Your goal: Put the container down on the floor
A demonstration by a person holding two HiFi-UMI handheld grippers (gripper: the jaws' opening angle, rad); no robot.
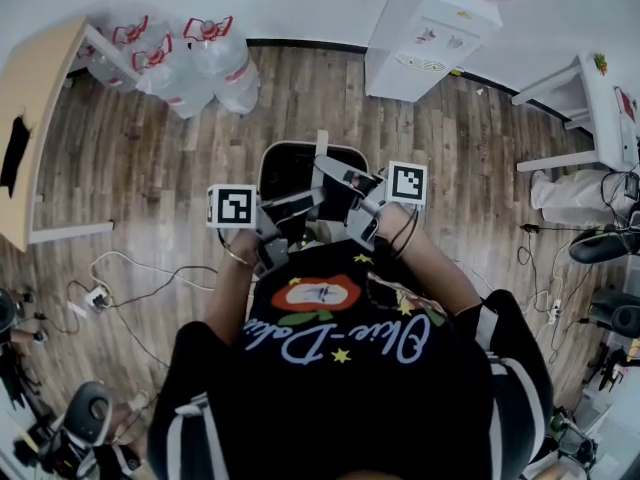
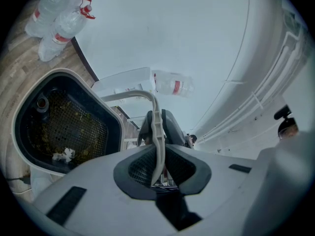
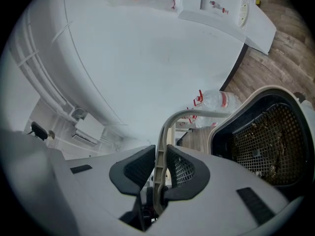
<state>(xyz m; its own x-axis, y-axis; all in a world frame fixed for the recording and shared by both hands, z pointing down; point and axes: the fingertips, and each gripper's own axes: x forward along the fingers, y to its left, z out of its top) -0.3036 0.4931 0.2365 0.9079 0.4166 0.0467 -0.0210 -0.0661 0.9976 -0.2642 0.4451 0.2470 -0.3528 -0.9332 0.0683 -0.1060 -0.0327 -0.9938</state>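
Note:
The container is a white-rimmed bin with a dark mesh basket inside, held up over the wooden floor in front of the person. A pale curved handle rises from the container. My left gripper is shut on this handle, its dark pads pressing both sides. In the right gripper view the container lies to the right, and my right gripper is shut on the handle as well. From the head view, the left gripper and right gripper hide much of the bin.
Several large water bottles lie on the floor at the back left beside a wooden table. A white cabinet stands at the back, a white table at the right. Cables trail over the floor at the left.

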